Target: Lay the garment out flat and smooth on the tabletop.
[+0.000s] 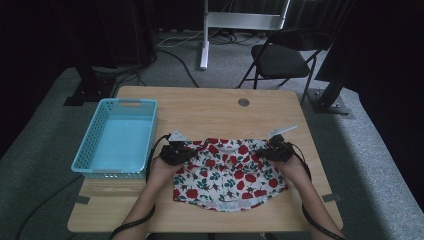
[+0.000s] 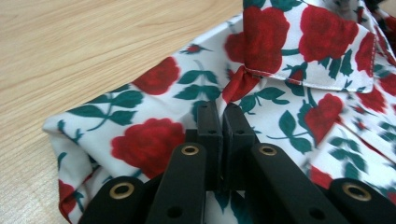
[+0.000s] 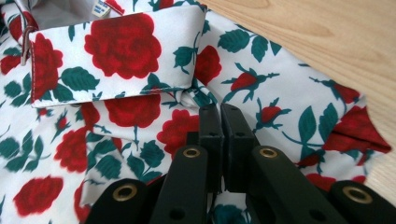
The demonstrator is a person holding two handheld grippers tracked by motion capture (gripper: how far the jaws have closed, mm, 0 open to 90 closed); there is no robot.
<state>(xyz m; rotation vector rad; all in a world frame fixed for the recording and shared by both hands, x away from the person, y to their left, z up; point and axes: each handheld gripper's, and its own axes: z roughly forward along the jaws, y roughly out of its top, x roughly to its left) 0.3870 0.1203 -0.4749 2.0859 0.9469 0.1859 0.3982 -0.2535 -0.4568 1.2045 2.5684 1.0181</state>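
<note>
A white shirt printed with red roses and green leaves [image 1: 225,177] lies folded on the near middle of the wooden table [image 1: 215,112]. My left gripper [image 1: 176,152] sits at the shirt's upper left corner and my right gripper [image 1: 275,150] at its upper right corner. In the left gripper view the jaws [image 2: 222,109] are pressed together, with cloth [image 2: 149,144] puckered at their tips just below the collar [image 2: 317,42]. The right gripper [image 3: 220,112] looks the same, shut on bunched cloth [image 3: 135,112] under the collar's other point [image 3: 121,46].
A light blue plastic basket [image 1: 91,135], with nothing in it, stands on the table's left side. Bare wood [image 2: 70,46] lies beyond the shirt. A black folding chair [image 1: 280,60] and a white desk leg [image 1: 204,45] stand behind the table.
</note>
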